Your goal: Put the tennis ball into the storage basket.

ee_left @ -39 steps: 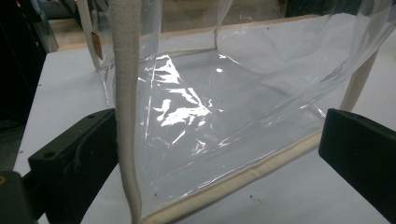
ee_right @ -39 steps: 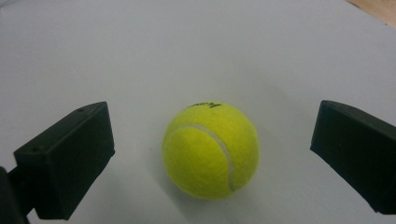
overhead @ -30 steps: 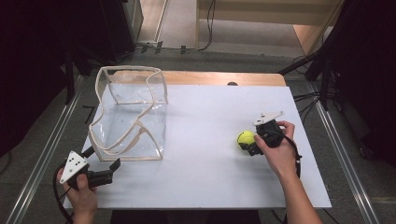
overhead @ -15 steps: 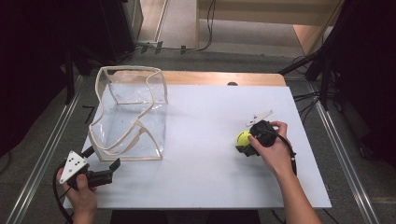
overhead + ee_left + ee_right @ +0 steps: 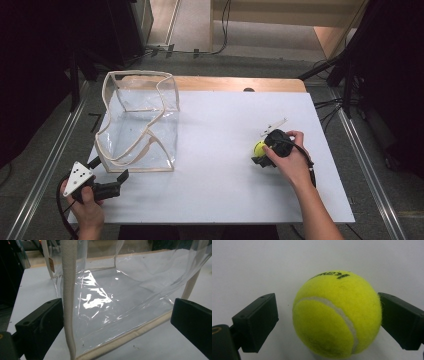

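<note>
- On the white table (image 5: pixel 215 150), right of centre, the tennis ball (image 5: pixel 337 315) sits between the right gripper's (image 5: pixel 327 322) jaws, which have just been closing; a gap remains on one side.
- Left gripper (image 5: pixel 117 322) gapes wide beside the clear bag (image 5: pixel 120 302).

Two black handheld grippers: the left gripper (image 5: pixel 106 184) carries a grey three-cornered plate dotted with dark marks; the right gripper (image 5: pixel 260 154) trails a black cable. Blocky black jaws show round screw holes. Forearms bare.
</note>
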Demonstrator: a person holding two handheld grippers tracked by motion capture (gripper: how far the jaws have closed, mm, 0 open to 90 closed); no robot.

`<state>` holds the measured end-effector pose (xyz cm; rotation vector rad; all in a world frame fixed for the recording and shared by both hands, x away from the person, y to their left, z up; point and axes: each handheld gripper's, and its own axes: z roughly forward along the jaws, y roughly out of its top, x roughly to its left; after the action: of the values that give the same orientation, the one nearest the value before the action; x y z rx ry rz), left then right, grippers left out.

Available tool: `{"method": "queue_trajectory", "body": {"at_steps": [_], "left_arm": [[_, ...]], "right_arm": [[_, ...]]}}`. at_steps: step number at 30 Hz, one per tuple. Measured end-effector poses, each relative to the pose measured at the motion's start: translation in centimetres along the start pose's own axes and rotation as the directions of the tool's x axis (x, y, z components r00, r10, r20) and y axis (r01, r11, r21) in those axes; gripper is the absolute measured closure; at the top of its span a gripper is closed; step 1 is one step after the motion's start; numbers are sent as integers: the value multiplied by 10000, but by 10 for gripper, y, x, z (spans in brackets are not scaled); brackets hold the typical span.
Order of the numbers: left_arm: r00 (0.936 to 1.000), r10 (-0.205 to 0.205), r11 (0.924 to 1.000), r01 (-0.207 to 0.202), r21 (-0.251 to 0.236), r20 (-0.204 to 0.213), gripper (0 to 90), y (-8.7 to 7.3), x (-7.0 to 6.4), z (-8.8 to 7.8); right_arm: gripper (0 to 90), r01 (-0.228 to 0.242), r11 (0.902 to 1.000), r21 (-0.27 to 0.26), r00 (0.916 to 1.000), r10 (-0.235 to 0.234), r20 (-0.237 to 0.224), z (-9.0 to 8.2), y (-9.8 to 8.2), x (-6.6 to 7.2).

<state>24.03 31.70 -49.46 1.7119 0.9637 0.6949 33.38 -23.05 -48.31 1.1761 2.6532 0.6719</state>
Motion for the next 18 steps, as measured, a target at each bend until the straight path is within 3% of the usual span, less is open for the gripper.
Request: {"method": "queue_trajectory", "body": {"at_steps": [2,6,8,16,18], "left_arm": [[10000,-40,10000,40,0,-37,0,0,0,0],[9999,-156,9999,156,-5,-48,0,1,2,0],[9999,-141,9999,141,-16,-21,0,1,1,0],[9999,-160,9998,160,-70,56,0,1,2,0],[9999,-161,9999,161,-53,59,0,1,2,0]], "right_arm": [[45,-17,10000,26,10000,17,30,1,0,0],[167,-315,9994,156,9989,309,352,2,0,-2],[219,-382,9991,161,9989,377,273,2,0,-3],[222,-194,9995,247,9994,187,282,0,4,-2],[223,-53,9998,194,9999,51,95,-1,9,0]]}}
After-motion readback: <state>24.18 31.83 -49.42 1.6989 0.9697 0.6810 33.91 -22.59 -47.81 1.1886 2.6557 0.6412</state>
